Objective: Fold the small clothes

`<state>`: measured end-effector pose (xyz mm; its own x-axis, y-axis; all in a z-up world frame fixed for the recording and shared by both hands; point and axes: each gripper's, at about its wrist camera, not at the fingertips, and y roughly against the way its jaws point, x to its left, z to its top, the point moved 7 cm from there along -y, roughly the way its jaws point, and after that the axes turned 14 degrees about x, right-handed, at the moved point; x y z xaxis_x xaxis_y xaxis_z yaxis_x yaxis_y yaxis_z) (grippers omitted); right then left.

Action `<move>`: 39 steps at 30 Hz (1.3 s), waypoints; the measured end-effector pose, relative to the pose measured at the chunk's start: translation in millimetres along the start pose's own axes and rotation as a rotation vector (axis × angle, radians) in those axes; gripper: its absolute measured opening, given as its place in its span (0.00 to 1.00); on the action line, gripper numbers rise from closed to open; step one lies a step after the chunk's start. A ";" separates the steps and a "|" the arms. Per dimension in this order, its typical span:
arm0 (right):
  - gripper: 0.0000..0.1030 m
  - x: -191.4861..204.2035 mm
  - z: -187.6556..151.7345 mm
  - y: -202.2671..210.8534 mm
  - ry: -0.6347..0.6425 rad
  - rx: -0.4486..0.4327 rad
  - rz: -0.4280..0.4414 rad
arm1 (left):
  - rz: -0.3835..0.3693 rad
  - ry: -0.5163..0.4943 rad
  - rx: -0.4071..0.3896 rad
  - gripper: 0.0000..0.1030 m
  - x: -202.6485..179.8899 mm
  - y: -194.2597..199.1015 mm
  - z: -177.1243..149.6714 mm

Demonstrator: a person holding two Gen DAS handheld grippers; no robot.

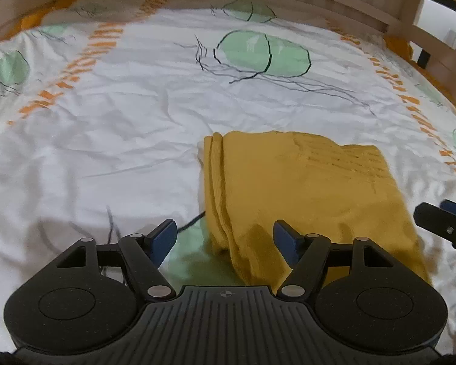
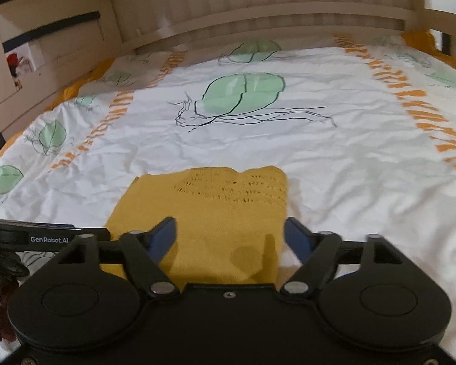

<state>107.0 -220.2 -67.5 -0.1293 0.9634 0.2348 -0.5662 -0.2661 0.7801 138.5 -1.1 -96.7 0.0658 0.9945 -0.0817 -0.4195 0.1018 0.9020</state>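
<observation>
Right wrist view, yellow garment (image 2: 215, 213) near edge hidden behind right claw (image 2: 229, 237)

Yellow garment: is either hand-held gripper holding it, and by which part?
Nothing is held. Both the left hand-held gripper and right hand-held gripper are open above the folded yellow garment.

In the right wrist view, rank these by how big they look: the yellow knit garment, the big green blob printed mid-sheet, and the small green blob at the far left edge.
1. Yellow knit garment, though it lies nearest the camera, which inflates it.
2. Big green blob.
3. Small green blob.
</observation>
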 end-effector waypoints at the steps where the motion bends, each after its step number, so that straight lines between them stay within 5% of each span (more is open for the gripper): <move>1: 0.85 0.8 -2.2 5.5 -0.006 -0.006 -0.001 | 0.020 -0.003 -0.012 0.67 -2.8 8.4 -4.1; 5: 0.91 3.4 -12.2 25.9 -0.030 -0.016 -0.002 | 0.113 -0.022 -0.077 0.67 -13.4 37.7 -15.6; 9: 0.97 4.4 -22.0 44.2 -0.062 -0.030 0.006 | 0.083 -0.049 -0.124 0.67 -26.0 59.5 -27.0; 15: 0.99 8.9 -33.6 68.2 -0.065 -0.066 -0.034 | 0.011 -0.086 -0.048 0.67 -40.9 62.6 -44.3; 24: 0.99 9.9 -51.7 79.4 -0.073 -0.012 -0.166 | 0.034 -0.081 0.036 0.67 -45.3 64.8 -68.9; 39: 0.99 11.6 -71.3 77.0 -0.101 0.059 -0.101 | 0.057 -0.071 0.075 0.67 -41.8 65.0 -81.9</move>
<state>3.8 -227.3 -46.0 0.0101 0.9779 0.2086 -0.5230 -0.1726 0.8347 34.4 -34.0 -69.4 0.1089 0.9941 -0.0013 -0.3559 0.0402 0.9336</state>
